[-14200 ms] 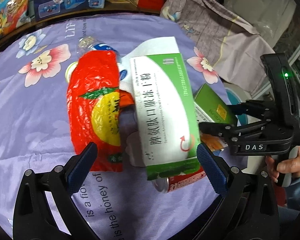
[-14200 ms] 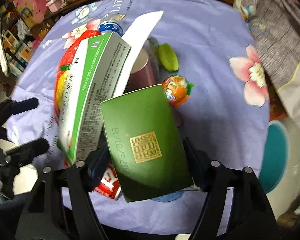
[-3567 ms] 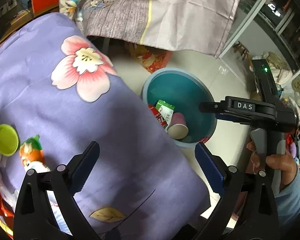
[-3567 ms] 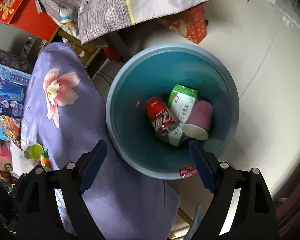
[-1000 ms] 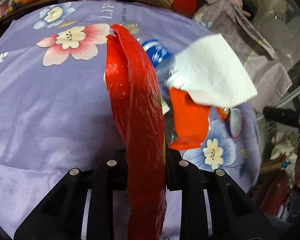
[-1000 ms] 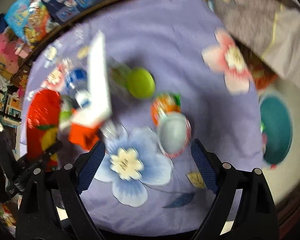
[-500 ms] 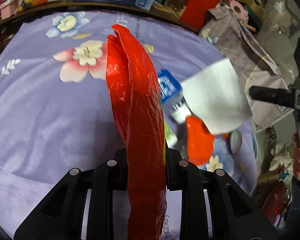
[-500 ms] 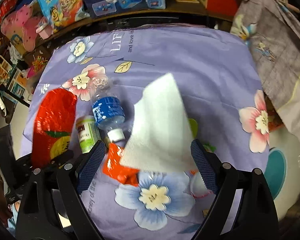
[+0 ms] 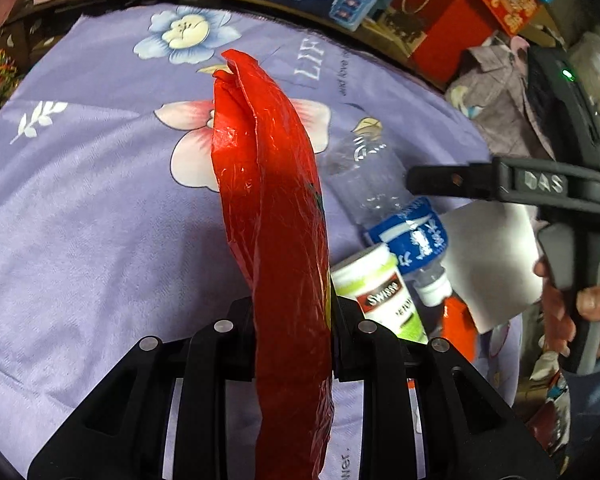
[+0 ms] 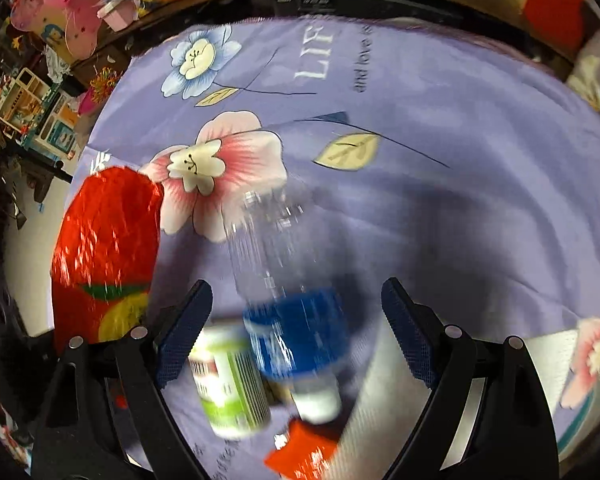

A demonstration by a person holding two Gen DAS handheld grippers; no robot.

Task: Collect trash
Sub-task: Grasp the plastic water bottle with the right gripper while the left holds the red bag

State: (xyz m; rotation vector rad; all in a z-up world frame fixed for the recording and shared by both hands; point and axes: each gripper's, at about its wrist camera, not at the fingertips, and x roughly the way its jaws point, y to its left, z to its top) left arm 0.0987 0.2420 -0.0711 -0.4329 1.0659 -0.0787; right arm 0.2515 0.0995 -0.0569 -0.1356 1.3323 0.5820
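My left hand-held gripper (image 9: pixel 292 316) is clamped on the red snack bag (image 9: pixel 274 216), lifted above the tabletop (image 9: pixel 80 208). My right hand-held gripper (image 10: pixel 296 328) is spread wide around the clear bottle (image 10: pixel 284 264), whose cap points to 6 o'clock; a green-labelled white jar (image 10: pixel 228 388) lies just beside it at 7 o'clock.

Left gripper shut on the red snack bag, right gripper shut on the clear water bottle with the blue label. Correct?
Not quite. The right gripper is open: in the right wrist view its jaws stand wide on either side of the water bottle. The left gripper is indeed shut on the red snack bag.
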